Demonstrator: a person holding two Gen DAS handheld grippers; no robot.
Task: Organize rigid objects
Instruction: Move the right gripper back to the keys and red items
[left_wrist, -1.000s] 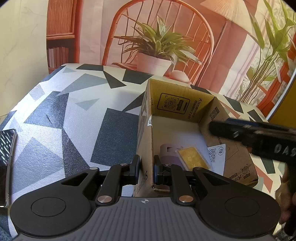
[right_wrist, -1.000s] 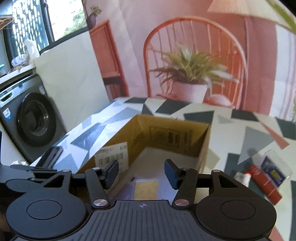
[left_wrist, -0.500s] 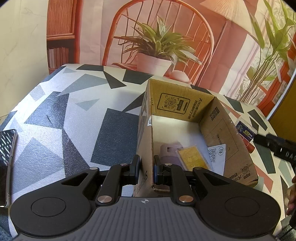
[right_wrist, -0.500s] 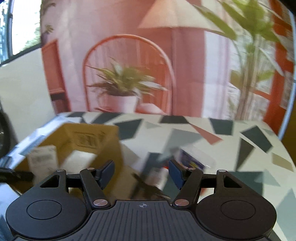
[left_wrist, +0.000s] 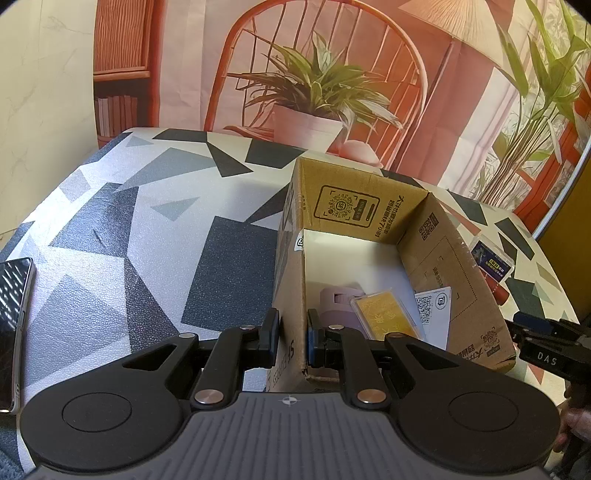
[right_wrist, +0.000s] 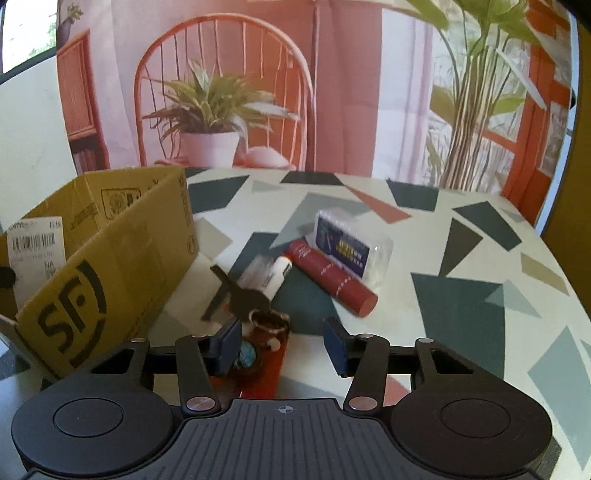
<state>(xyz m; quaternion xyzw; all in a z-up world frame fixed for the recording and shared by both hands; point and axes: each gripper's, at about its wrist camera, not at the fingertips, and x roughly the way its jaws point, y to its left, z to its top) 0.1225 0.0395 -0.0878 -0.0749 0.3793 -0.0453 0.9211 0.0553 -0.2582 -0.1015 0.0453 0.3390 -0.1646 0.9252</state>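
My left gripper (left_wrist: 291, 336) is shut on the near left wall of the open cardboard box (left_wrist: 369, 206). Inside the box lie a purple item (left_wrist: 338, 301), a gold case (left_wrist: 388, 317) and a white QR card (left_wrist: 434, 306). My right gripper (right_wrist: 282, 345) hangs low over the table to the right of the box (right_wrist: 110, 258), its jaws closing. A small red-brown ornament (right_wrist: 269, 325) sits between them, nearer the left pad, and the pads do not press on it. Just beyond lie a black piece (right_wrist: 240, 299), a white tube (right_wrist: 266, 275), a red tube (right_wrist: 332, 280) and a clear case with a blue card (right_wrist: 351, 243).
A phone (left_wrist: 11, 314) lies at the table's left edge. The patterned tabletop (left_wrist: 147, 240) spreads left of the box, and its round edge (right_wrist: 554, 266) curves past the loose items. A printed backdrop with a chair and plant stands behind.
The right gripper swung from over the box to the right and down over the loose items, and its jaws narrowed. The left gripper kept its hold on the box wall.
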